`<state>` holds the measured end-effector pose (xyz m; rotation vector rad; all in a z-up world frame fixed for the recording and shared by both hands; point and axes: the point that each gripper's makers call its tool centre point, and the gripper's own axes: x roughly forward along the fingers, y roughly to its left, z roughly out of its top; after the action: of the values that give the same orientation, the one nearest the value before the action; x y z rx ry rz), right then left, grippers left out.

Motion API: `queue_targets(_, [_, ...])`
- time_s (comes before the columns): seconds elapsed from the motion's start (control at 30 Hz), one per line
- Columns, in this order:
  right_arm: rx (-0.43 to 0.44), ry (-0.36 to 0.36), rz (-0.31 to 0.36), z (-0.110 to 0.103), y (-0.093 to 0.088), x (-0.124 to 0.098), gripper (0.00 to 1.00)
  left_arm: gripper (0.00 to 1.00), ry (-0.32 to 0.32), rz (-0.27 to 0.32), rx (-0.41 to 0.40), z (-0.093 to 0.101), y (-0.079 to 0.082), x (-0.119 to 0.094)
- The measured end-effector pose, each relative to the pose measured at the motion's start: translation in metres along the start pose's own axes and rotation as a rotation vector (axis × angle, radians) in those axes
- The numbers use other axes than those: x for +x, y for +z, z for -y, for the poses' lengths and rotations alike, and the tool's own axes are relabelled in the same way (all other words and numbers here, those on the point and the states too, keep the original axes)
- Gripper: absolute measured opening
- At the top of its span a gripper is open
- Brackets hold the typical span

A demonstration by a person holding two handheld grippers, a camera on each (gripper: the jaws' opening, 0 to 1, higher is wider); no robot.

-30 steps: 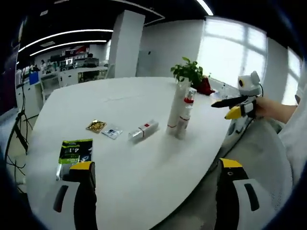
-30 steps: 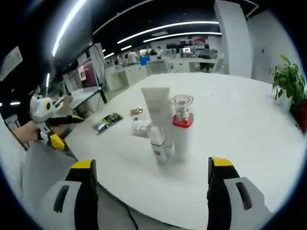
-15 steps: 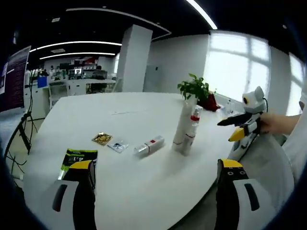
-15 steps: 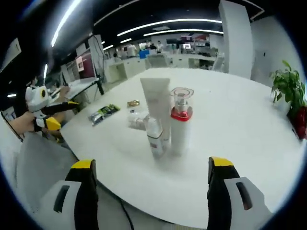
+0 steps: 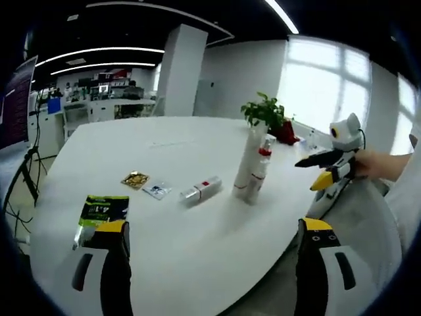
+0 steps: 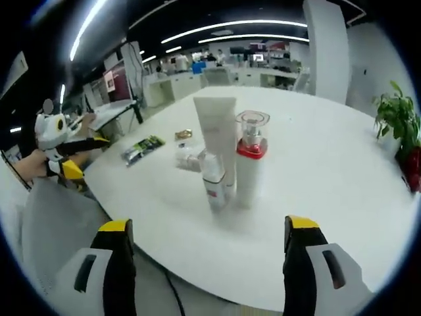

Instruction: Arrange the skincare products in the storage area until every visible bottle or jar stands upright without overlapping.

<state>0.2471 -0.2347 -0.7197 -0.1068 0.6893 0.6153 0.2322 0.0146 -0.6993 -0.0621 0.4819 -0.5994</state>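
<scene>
Both grippers are just hanging off the edge of the white table (image 6: 342, 171), jaws spread wide, nothing in them. In the right gripper view, the right gripper (image 6: 209, 263) looks at three products standing upright mid-frame, bunched close: a tall white tube (image 6: 216, 141), a pump bottle (image 6: 249, 168) with a red collar and clear cap, and a small bottle (image 6: 214, 187) in front. In the left gripper view, the left gripper (image 5: 212, 263) sits at the bottom, and a white tube with a red label (image 5: 200, 189) lies flat left of that cluster, beside a small sachet (image 5: 156, 190), a gold sachet (image 5: 134, 179) and a green packet (image 5: 102, 210).

white table (image 5: 197, 230) bears upright bottles (image 6: 227, 155), a fallen tube (image 5: 200, 190), packets (image 5: 102, 209).
</scene>
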Motion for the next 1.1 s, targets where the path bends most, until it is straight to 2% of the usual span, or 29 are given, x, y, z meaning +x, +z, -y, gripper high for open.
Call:
queue_targets(0.2, [-0.026,-0.003,-0.024,-0.001,-0.003,0.002,0.94,0.95,-0.024,-0.040,-0.010,0.001,-0.007,0.002])
queue_targets(0.3, [-0.007,-0.003,-0.012,0.002,-0.001,0.003,0.93,0.91,-0.053,-0.143,0.026,0.003,-0.019,0.009])
queue_targets(0.47, [0.020,-0.004,-0.003,0.001,-0.002,0.002,0.92,0.87,-0.075,-0.171,0.058,-0.006,-0.011,0.038])
queue_targets(0.63, [-0.015,-0.009,-0.038,-0.001,-0.006,0.004,0.92,0.84,-0.098,-0.205,0.111,-0.009,-0.008,0.063])
queue_targets(0.87, [-0.048,-0.001,-0.095,-0.004,-0.015,0.010,0.92,0.77,-0.116,-0.281,0.148,-0.025,-0.020,0.102])
queue_targets(1.0, [-0.056,-0.009,-0.117,-0.004,-0.019,0.010,0.92,0.74,-0.134,-0.301,0.169,-0.028,-0.025,0.121])
queue_targets(1.1, [-0.049,-0.005,-0.130,-0.004,-0.021,0.010,0.92,0.66,-0.138,-0.315,0.199,-0.033,-0.029,0.133])
